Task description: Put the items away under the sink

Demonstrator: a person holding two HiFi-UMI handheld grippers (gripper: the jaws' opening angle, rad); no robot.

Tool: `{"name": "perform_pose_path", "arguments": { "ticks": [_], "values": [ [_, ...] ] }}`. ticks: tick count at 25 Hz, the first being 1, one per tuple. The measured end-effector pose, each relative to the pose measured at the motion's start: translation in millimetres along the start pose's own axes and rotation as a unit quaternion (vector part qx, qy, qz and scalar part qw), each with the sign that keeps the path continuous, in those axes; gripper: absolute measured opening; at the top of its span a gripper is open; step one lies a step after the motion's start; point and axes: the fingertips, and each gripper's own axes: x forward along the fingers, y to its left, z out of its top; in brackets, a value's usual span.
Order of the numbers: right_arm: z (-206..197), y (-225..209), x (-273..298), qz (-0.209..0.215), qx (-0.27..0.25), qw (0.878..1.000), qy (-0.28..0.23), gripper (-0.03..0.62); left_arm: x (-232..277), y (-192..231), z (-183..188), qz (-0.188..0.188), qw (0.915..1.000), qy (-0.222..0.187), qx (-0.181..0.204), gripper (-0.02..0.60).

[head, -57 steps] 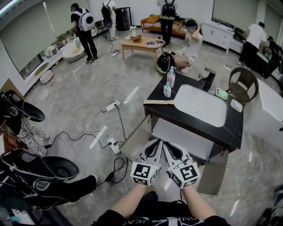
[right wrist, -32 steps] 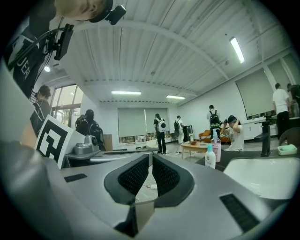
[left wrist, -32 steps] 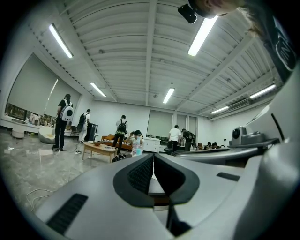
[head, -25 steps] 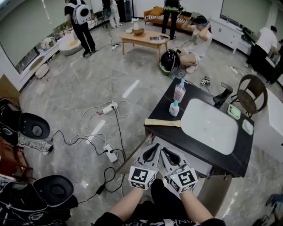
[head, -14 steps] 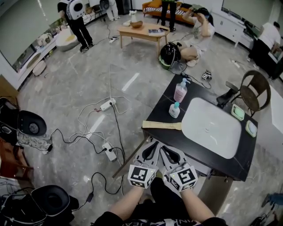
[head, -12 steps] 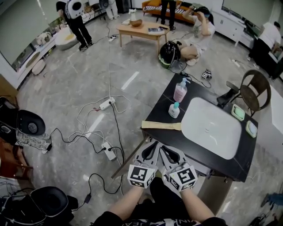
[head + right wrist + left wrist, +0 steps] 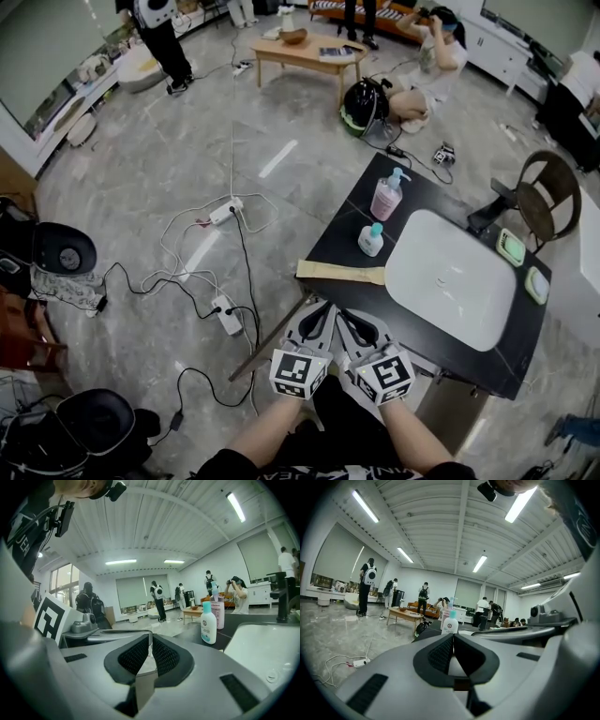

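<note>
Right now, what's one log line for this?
left tool: shut, empty | right tool: shut, empty | pink bottle, small bottle: on counter by sink

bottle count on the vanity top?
2. A pink pump bottle stands on the counter left of the sink; a smaller white bottle with a teal cap stands just nearer the camera. Others may be hidden under the counter.

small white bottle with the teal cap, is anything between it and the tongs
Only the flat pale wooden strip, lying on the black countertop across the line from the left tongs and right tongs to the small white teal-capped bottle. It lies low; passing over it looks possible.
</note>
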Motion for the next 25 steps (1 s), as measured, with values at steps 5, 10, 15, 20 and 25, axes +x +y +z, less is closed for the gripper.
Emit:
{"name": "perform_pose_path", "arguments": {
  "ticks": [5, 10, 15, 20, 25],
  "values": [
    [-4, -11, 10, 0.005, -0.012, 1.000, 0.015, 0.043, 12, 6, -4, 0.002, 1.0000, 0.006, -0.004, 0.009],
    [-13, -22, 20, 0.016, -0.015, 0.999, 0.041, 0.043, 22, 11, -13, -0.004, 0.9997, 0.015, -0.020, 0.009],
    [-16, -27, 28, 0.033, -0.043, 0.996, 0.065, 0.043, 30, 17, -19, -0.004, 0.9994, 0.019, -0.028, 0.009],
    [-22, -33, 34, 0.050, -0.076, 0.992, 0.090, 0.044, 37, 20, -26, -0.002, 0.9990, 0.029, -0.034, 0.009],
    [-27, -41, 39, 0.058, -0.104, 0.986, 0.113, 0.044, 44, 21, -30, -0.006, 0.9987, 0.034, -0.037, 0.009]
  ]
}}
